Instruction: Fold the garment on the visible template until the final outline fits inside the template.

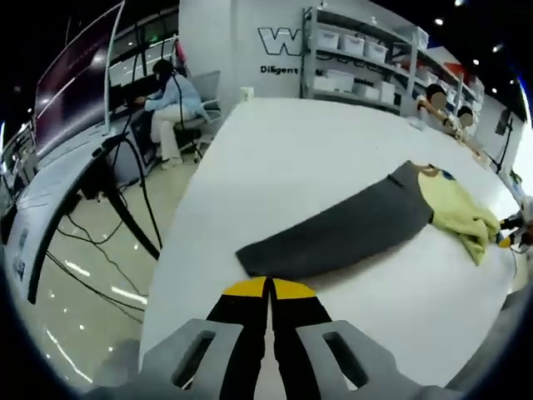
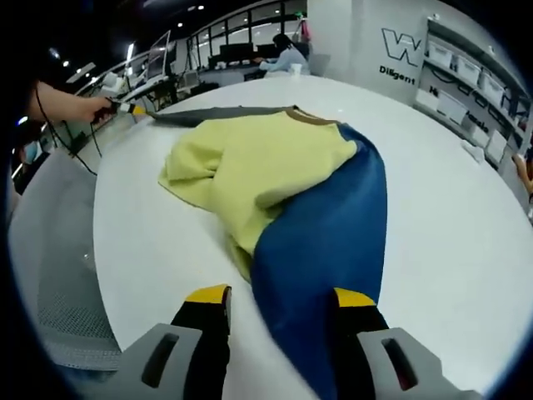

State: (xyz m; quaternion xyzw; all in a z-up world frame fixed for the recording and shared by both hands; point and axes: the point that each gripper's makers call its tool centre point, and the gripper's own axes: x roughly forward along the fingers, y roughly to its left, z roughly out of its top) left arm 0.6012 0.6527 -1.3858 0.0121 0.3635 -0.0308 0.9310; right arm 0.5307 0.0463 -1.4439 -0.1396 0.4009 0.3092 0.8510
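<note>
Garment lies on the white bench — a top with a yellow body, one grey sleeve and one blue sleeve. The yellow body is bunched and rumpled, not flat. The grey sleeve is stretched out straight along the bench; the blue sleeve runs toward the right hand-held gripper.

Progress, as a judgement: folding is at an early stage. No tidy rectangle has been formed, both sleeves lie out from the body, and no template outline can be made out on the bench, so fit cannot be checked. Most of the work is left.

Left hand-held gripper: yellow-tipped jaws pressed together, clenched, at the bench edge just short of the grey sleeve's cuff; whether cloth is caught between them cannot be told. Right hand-held gripper: jaws spread, released, straddling the blue sleeve's end.

Differences between views: the left gripper view shows the grey sleeve at full length; beyond it are a seated person and shelves. The right gripper view shows the blue sleeve and the crumpled body close up — and a hand with the other gripper at the far side.
</note>
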